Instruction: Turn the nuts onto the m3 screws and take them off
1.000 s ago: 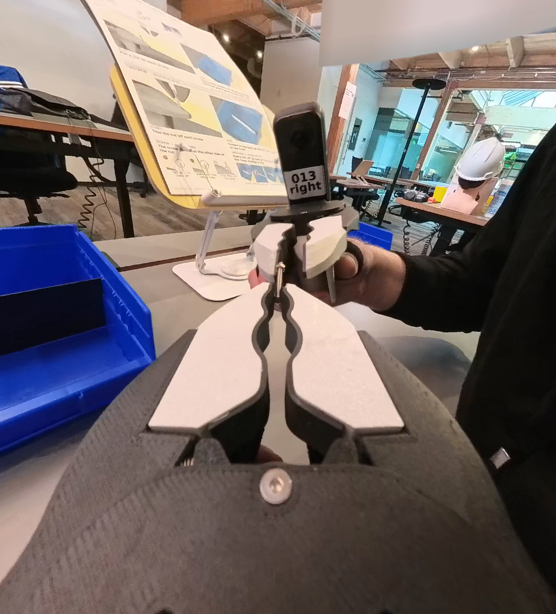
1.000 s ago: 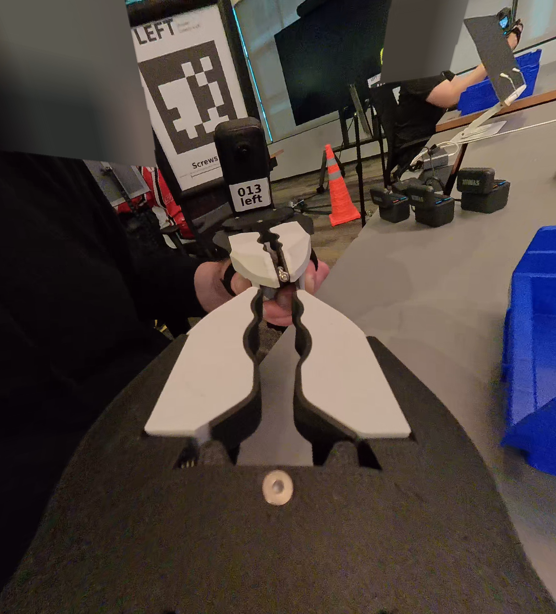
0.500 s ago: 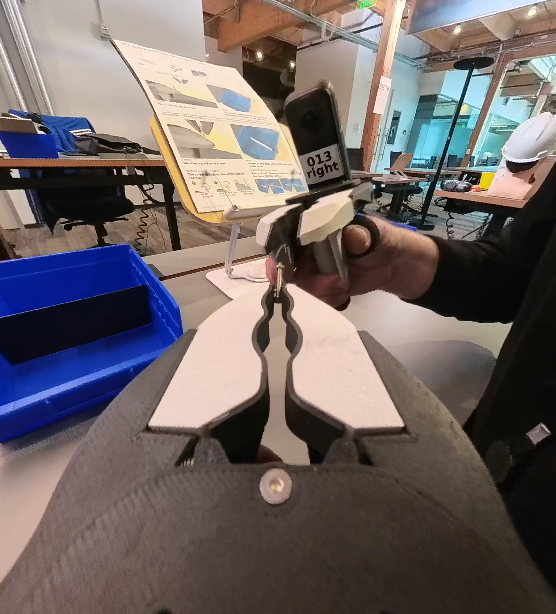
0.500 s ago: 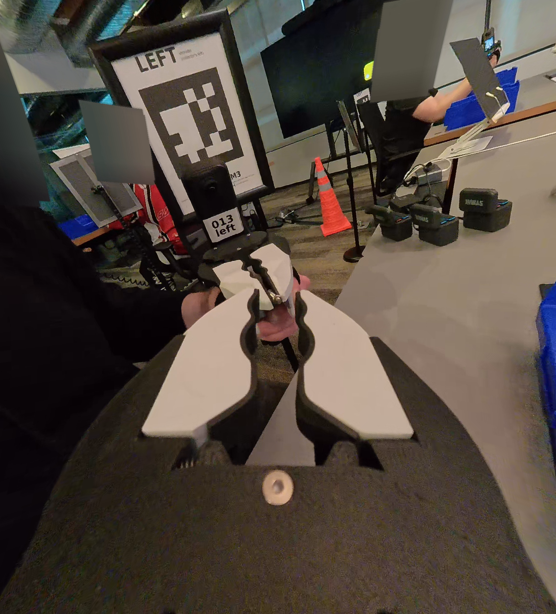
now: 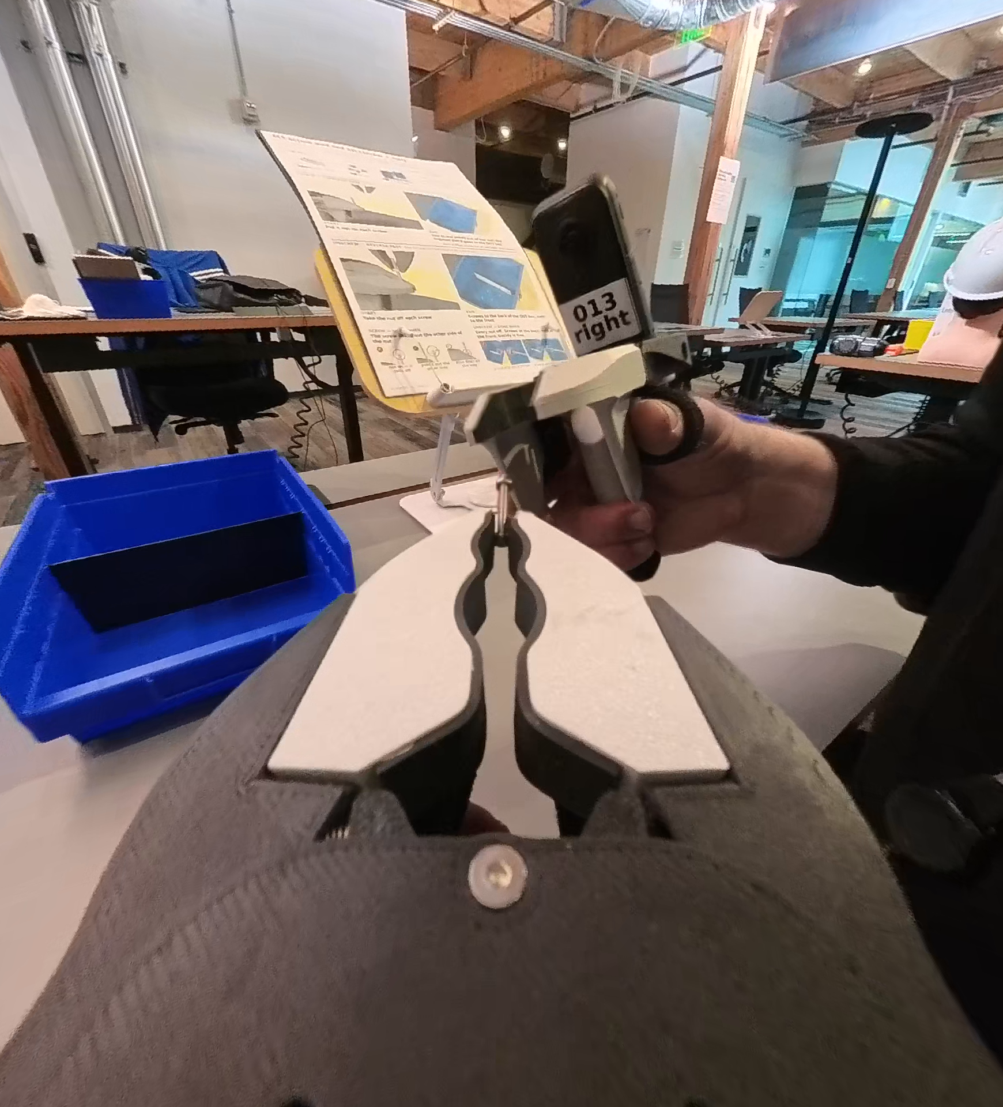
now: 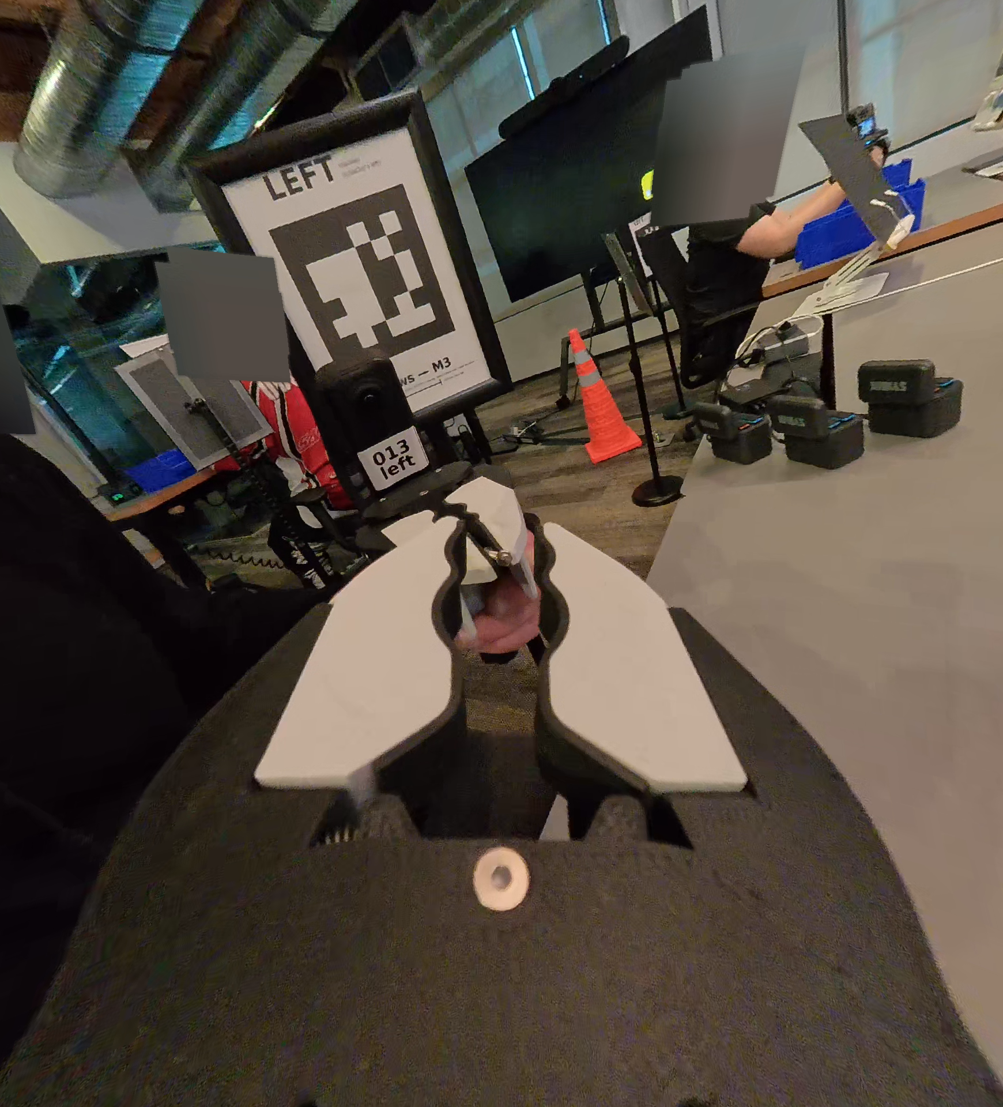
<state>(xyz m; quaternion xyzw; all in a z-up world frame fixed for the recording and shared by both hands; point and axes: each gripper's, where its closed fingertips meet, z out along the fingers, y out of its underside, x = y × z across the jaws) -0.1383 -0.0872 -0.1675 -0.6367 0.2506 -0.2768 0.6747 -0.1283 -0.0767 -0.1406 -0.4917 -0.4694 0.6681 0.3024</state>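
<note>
Since a moment ago, both tools have tilted. Left tool (image 5: 500, 530) is clamped on the screw (image 5: 502, 502), whose other end sits in the closed right tool (image 5: 508, 473), above the tabletop (image 5: 726, 599).

nut too small to tell, blue bin (image 5: 146, 605) blurred, screw (image 5: 502, 502) tip hidden

Blue bin (image 5: 176, 605) on grey table (image 5: 38, 838), instruction sheet stand (image 5: 421, 269) behind; orange cone (image 6: 598, 404) on floor
</note>
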